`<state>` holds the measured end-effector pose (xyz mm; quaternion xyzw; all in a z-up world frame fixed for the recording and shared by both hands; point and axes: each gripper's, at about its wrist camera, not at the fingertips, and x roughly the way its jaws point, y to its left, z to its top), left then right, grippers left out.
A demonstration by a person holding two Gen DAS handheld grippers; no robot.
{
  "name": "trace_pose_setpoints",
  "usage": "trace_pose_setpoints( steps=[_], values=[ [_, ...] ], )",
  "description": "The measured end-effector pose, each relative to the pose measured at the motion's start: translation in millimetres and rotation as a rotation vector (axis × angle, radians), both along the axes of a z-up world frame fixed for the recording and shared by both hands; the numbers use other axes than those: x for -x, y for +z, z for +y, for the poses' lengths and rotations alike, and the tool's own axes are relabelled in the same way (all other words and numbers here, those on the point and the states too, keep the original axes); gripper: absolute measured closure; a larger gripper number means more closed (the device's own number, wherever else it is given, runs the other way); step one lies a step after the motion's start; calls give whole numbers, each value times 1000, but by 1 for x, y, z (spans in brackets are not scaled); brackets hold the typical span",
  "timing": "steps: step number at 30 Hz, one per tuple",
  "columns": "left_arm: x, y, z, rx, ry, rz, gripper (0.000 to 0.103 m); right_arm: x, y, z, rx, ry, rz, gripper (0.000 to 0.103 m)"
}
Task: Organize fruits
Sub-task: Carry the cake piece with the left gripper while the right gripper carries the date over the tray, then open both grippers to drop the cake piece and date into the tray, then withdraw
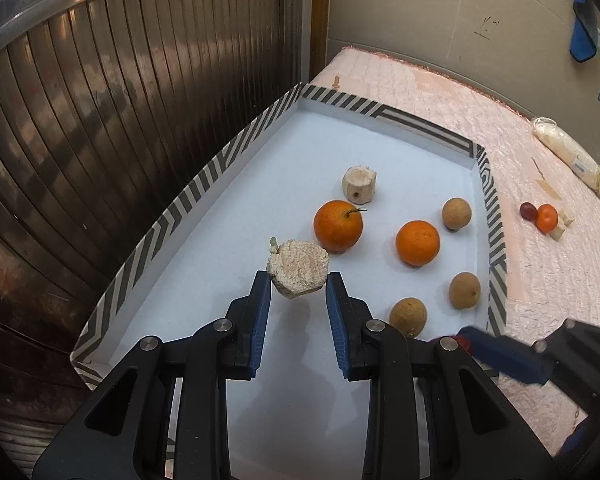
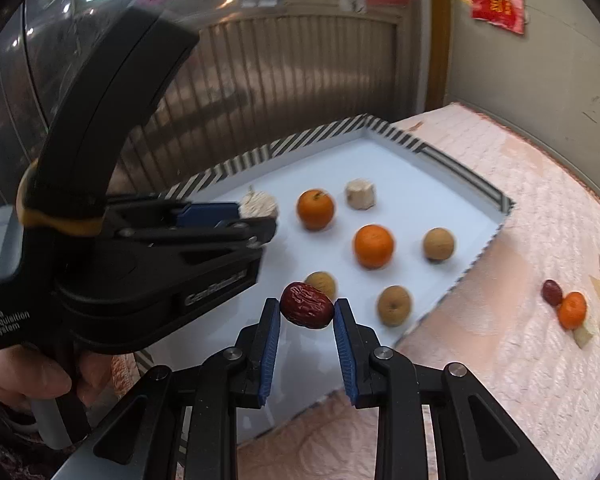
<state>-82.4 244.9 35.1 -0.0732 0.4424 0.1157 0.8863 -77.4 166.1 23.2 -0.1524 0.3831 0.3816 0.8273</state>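
My left gripper is shut on a pale rough chunk and holds it above the white tray. The tray holds two oranges, another pale chunk and three brown round fruits. My right gripper is shut on a red date over the tray's near edge. The left gripper with its chunk also shows in the right wrist view.
On the pink quilted cloth to the right of the tray lie a small orange, a dark red date, pale chunks and a wrapped white radish. A ribbed metal shutter stands along the tray's left side.
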Motion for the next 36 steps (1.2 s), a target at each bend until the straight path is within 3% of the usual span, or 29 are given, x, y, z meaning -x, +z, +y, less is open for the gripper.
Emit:
trace_pose_setpoints(
  steps=[11, 16, 21, 26, 36],
  values=[
    [-6, -8, 12, 56, 40, 28, 75, 2, -20, 21, 28, 34, 29, 77],
    [-6, -10, 15, 68, 46, 33, 50, 3, -24, 22, 9, 33, 30, 75],
    [-4, -2, 13, 38, 63, 13, 49, 4, -15, 11, -31, 28, 47, 66],
    [-3, 8, 3, 26, 54, -12, 49, 3, -2, -8, -63, -5, 31, 66],
    [-22, 26, -51, 13, -64, -48, 49, -8, 19, -74, -111, -140, 0, 63]
  ],
)
